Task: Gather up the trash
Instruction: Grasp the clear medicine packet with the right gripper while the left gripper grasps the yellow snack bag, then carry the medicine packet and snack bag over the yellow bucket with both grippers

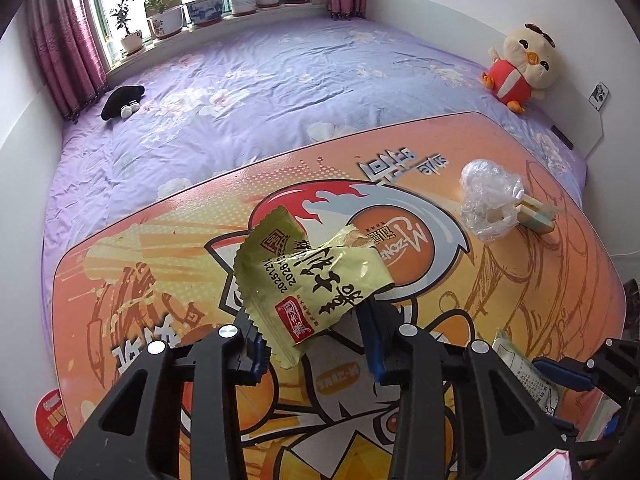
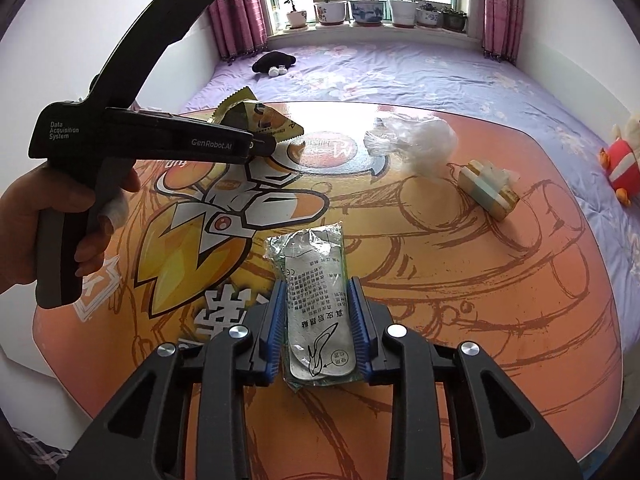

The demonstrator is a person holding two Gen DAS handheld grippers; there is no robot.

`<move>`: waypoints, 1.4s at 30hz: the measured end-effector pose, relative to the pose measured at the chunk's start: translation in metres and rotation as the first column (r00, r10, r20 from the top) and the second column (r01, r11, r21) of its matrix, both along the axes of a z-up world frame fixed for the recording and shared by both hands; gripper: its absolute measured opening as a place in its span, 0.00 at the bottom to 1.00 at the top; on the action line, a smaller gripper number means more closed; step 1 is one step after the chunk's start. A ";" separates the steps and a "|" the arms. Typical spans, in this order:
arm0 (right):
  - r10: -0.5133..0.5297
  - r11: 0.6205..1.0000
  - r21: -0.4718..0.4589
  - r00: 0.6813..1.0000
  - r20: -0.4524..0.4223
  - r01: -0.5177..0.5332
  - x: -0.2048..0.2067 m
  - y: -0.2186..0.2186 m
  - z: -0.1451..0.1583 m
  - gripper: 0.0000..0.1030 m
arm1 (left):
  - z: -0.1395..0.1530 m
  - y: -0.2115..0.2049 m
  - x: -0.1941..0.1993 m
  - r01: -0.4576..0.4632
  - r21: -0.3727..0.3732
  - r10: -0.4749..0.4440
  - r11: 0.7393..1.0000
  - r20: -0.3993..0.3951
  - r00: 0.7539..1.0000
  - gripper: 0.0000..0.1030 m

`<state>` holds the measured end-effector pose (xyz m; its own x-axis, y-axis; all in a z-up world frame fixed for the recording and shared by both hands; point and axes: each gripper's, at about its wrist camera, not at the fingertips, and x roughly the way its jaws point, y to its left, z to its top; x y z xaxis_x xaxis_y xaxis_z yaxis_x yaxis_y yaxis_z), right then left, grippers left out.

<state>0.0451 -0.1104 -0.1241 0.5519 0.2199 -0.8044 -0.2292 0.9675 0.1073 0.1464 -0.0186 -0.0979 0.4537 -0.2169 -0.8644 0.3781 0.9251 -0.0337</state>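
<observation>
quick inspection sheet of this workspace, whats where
surface: low table with an orange cartoon print, standing on a bed with a purple floral sheet
job's things: green snack wrapper in the left gripper; clear printed packet between the fingers of the right gripper; crumpled clear plastic bag and small wrapped block lying on the table
clutter: nothing seen
grippers: left raised off the table, fingers look spread around the wrapper, grip unclear; right closed on the packet
cables: nothing seen
surroundings: chick plush toy, black plush, potted plants on the windowsill, pink curtains
</observation>
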 end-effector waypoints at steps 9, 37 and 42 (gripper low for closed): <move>-0.040 0.999 0.036 0.999 -0.001 0.040 -0.015 -0.015 0.002 0.31 | 0.008 -0.003 -0.015 0.038 -0.026 -0.037 0.999 0.010 0.999 0.32; -0.296 0.954 0.061 0.953 0.056 0.293 -0.141 -0.118 0.036 0.31 | 0.038 -0.104 -0.148 0.474 -0.054 -0.473 0.879 0.032 0.881 0.32; -0.410 0.912 0.064 0.911 0.057 0.406 -0.181 -0.153 0.038 0.31 | 0.041 -0.145 -0.172 0.589 -0.049 -0.588 0.806 0.038 0.808 0.32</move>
